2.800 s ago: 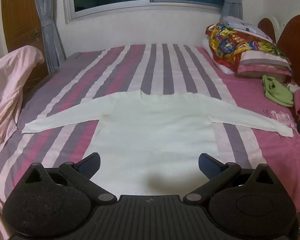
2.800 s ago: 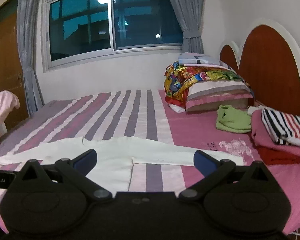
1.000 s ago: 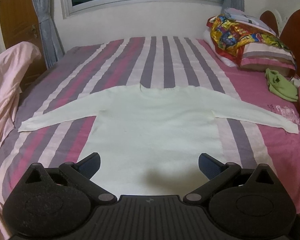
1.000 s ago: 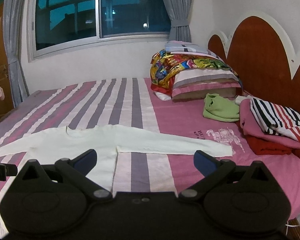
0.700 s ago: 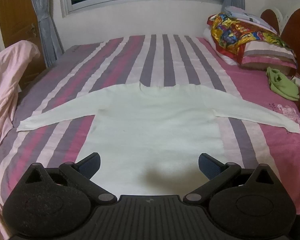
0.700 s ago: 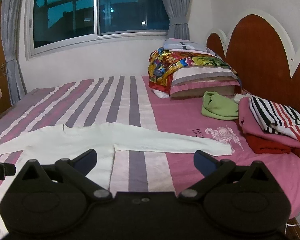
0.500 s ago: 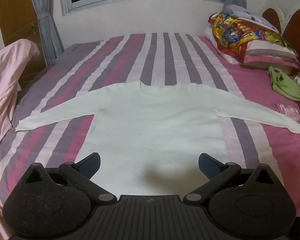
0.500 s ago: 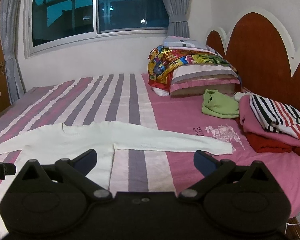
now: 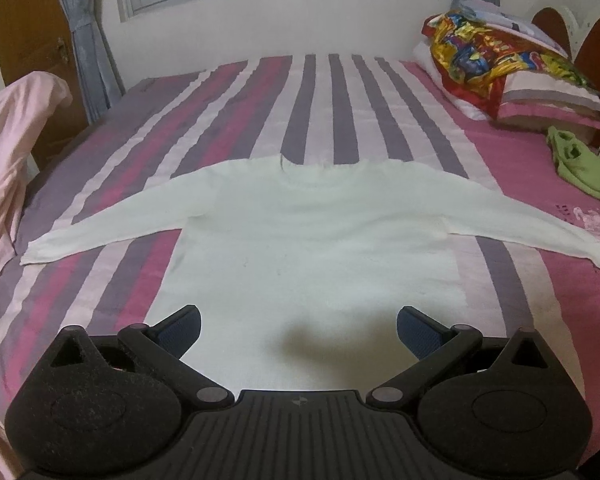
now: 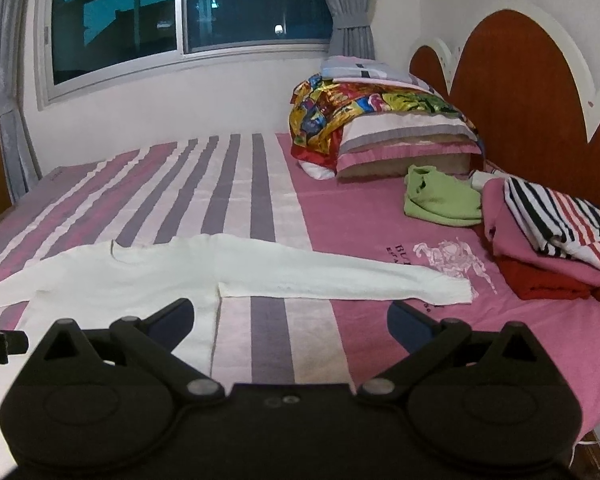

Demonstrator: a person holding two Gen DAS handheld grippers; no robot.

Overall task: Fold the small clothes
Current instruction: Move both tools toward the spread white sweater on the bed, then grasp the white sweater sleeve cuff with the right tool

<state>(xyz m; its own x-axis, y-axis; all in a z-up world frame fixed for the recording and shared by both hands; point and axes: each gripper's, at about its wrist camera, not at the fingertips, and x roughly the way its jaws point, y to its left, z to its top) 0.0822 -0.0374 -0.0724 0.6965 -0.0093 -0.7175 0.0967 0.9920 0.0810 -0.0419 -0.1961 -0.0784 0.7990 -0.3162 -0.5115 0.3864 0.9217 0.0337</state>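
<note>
A white long-sleeved sweater (image 9: 312,240) lies flat on the striped bed (image 9: 324,92), neck toward the window, both sleeves spread out. My left gripper (image 9: 299,326) is open and empty, held above the sweater's lower hem. The sweater also shows in the right wrist view (image 10: 148,276), with its right sleeve (image 10: 340,280) stretched toward the headboard side. My right gripper (image 10: 290,320) is open and empty, above the bed just in front of that sleeve. A tip of the left gripper (image 10: 0,346) shows at the left edge.
A pink blanket (image 9: 8,160) hangs at the left side. Pillows with a colourful cloth (image 10: 380,128) sit by the headboard (image 10: 520,80). A green garment (image 10: 440,196) and a pile of pink, striped and red clothes (image 10: 552,236) lie at the right.
Both grippers have drifted slightly; the right view has swung a little toward the headboard side. The sweater has not moved and both grippers stay open.
</note>
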